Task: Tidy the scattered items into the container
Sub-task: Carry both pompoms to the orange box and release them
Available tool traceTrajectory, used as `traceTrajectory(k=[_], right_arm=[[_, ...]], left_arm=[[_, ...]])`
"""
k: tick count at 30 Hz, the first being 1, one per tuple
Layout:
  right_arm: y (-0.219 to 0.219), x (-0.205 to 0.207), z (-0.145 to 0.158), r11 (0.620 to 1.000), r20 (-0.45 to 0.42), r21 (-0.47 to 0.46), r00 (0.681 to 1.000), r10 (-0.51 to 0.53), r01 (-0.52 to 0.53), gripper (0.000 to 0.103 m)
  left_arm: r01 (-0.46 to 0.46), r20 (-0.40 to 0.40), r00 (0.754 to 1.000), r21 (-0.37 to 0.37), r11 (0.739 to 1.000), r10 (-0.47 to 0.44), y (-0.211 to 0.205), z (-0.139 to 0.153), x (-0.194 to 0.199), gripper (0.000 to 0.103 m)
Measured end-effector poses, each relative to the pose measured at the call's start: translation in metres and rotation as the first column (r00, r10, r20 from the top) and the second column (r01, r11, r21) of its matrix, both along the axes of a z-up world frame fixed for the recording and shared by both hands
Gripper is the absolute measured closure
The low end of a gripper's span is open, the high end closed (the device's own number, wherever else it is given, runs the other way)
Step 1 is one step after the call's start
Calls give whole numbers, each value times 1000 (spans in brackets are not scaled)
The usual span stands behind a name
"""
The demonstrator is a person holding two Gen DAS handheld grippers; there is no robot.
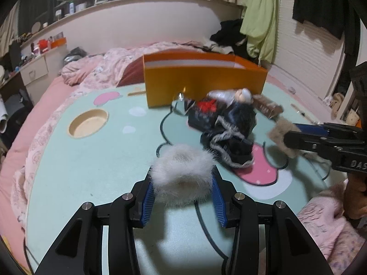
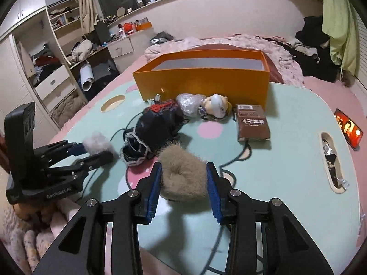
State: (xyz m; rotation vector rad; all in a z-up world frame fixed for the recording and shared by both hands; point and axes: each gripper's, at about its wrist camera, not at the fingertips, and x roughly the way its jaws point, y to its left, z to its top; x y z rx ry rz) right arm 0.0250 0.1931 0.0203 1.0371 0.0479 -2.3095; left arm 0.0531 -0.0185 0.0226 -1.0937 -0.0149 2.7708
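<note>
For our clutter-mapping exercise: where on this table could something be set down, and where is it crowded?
Free: the table's right side, between the brown book and the slot cutout. Crowded: before the orange box, around the black bag and doll head.

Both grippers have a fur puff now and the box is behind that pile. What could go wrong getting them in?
The black bundle and doll head lie before the orange box; a low carry may snag them. The box looks light, so bumping its wall may shove it. The white puff and brown puff compress and may slip.
</note>
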Motion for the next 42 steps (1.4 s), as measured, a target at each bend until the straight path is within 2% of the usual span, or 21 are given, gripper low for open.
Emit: traceTrajectory(k=[2,6,9,13,17,18,19,20,21,22,25,27,28,31,33,35,36,39,40,42], right_arm=[[-3,0,10,1000,-31,10,1000,-1,2,64],[-7,-16,37,1000,-77,0,997,-26,27,64],[-14,-34,57,997,-120,22,991,-64,68,64],[-25,-73,76,994,-144,38,984,-100,107,64],[-32,-125,75,980,-134,70,975,-178,189,64],[-33,-138,71,974,-119,73,972,-204,214,62],[-33,-151,66,966,-107,87,966,-234,243,61],[-34,-162,59,954,-96,116,960,-265,275,57],[-35,-172,52,942,-81,150,953,-292,301,56],[-34,-180,45,935,-57,169,950,-308,313,56],[-25,-178,38,941,3,128,948,-318,315,55],[-15,-170,39,941,16,80,944,-330,328,33],[-10,-163,40,939,15,54,940,-340,338,29],[-1,-139,47,939,0,-5,939,-345,345,29],[3,-118,51,947,-6,-14,947,-321,321,28],[2,-103,50,951,-15,3,951,-309,309,26],[2,-93,47,952,-23,38,953,-302,303,23],[2,-69,30,952,-33,139,962,-270,272,22],[4,-60,23,952,-28,155,964,-263,264,22],[7,-46,10,950,-10,174,965,-261,258,22]], left_arm=[[26,-21,999,43,999,-25,-1,15,-3,61],[62,-75,995,24,998,-60,3,48,-23,61],[100,-97,991,45,994,-95,6,74,-52,61],[89,-58,995,52,995,-86,11,90,-113,61],[32,-12,999,57,998,-31,13,82,-166,60],[5,-9,1000,40,999,-4,13,78,-175,54],[-30,-8,1000,1,1000,30,15,73,-183,41],[-54,-7,999,-34,998,54,17,69,-187,35],[-64,-9,998,-50,997,64,19,67,-187,29],[-67,-13,998,-53,996,66,19,65,-185,28],[-41,-14,999,-21,999,41,16,60,-169,20],[-39,-11,999,-19,999,39,14,60,-157,19],[-37,-11,999,-23,999,37,14,61,-151,19],[-19,-2,1000,-35,999,19,13,62,-125,17],[0,33,999,-44,999,2,14,58,-102,13],[15,77,997,-39,999,-11,17,52,-83,12],[27,97,995,-31,999,-24,20,47,-73,12],[77,154,985,16,997,-78,26,26,-44,12],[75,165,983,15,997,-76,27,20,-38,12],[38,182,983,-34,999,-31,30,6,-30,12]])
